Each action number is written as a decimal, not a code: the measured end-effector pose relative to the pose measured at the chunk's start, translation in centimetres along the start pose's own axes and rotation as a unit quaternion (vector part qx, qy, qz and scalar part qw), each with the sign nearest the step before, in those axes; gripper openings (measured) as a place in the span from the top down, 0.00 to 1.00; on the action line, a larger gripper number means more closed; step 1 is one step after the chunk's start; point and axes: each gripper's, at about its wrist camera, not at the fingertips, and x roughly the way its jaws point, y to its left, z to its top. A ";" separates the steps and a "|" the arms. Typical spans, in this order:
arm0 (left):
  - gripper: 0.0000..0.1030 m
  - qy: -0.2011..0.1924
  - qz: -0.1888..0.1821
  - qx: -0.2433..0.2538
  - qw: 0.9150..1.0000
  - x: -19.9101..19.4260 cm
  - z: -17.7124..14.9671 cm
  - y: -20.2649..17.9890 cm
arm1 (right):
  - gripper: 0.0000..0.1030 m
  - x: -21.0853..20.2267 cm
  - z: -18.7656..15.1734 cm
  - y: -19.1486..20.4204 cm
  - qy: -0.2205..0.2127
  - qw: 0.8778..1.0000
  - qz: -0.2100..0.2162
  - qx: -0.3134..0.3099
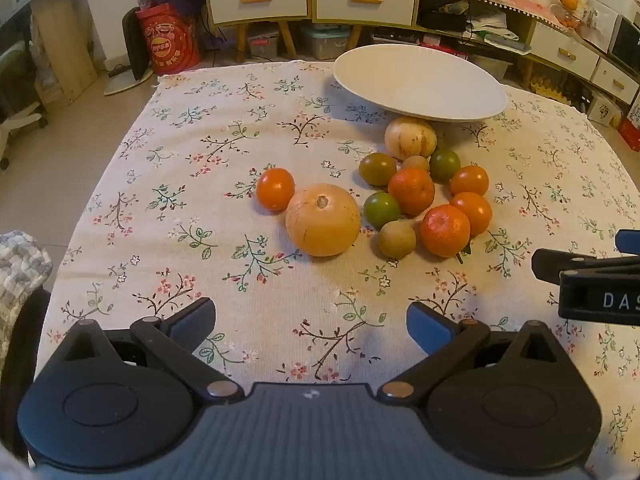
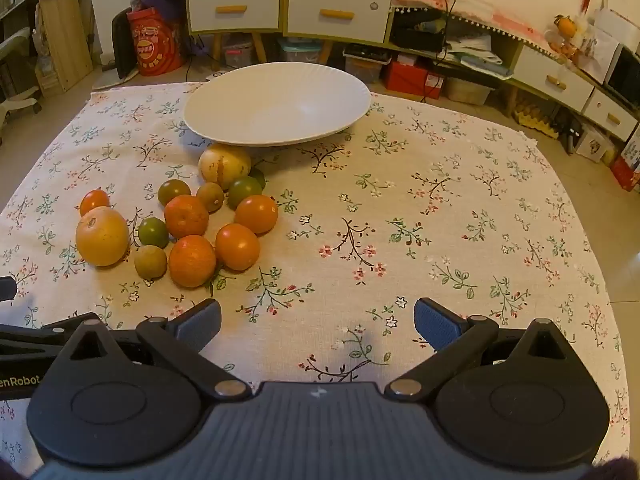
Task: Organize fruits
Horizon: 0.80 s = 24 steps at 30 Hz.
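We see a surface (image 1: 224,128) covered by a floral cloth, with a cluster of fruits (image 1: 416,196) lying loose on it and an empty white plate (image 1: 420,80) at the far side, just behind the cluster. The pale round fruit (image 1: 410,138) at the back sits right against the plate's near edge, partly under its rim.

Both tools hover above the near part of the cloth, tilted downward. The left gripper (image 1: 311,326) has its jaws spread wide with nothing between them; the right gripper (image 2: 317,322) is likewise spread wide and empty.

The relation that matters most: from the left gripper, the fruits lie ahead and slightly to its right, with a large yellow-orange fruit (image 1: 323,220) nearest and almost straight ahead, and a small orange tomato-like fruit (image 1: 275,189) touching its left side. From the right gripper, the same cluster lies ahead and well off to its left (image 2: 180,224), while the plate (image 2: 276,104) sits ahead, a little left of centre. We judge the left gripper better lined up with the large fruit, and the right closer to the mandarins (image 2: 192,256) on the cluster's near right edge.

The fruits are round, so no long axis guides a grasp. Several small green and brown fruits (image 1: 382,210) are partly hidden behind their neighbours, and their kinds are hard to tell. The right tool's side is cut off at the left view's edge.
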 end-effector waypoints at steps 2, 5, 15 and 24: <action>0.18 0.000 0.000 -0.001 1.000 0.0 0.0 0.0 | 0.00 0.0 0.0 0.1 0.001 1.000 -0.001 0.000; 0.18 0.000 0.000 0.000 1.000 0.0 0.0 0.0 | 0.00 0.0 0.0 0.1 0.002 1.000 -0.001 -0.001; 0.18 0.001 0.000 0.000 1.000 0.0 0.0 0.0 | 0.00 0.0 0.0 0.3 0.000 1.000 -0.002 -0.002; 0.18 0.002 -0.002 0.003 1.000 -0.1 0.1 0.1 | 0.00 0.1 -0.1 0.3 0.000 1.000 -0.004 -0.002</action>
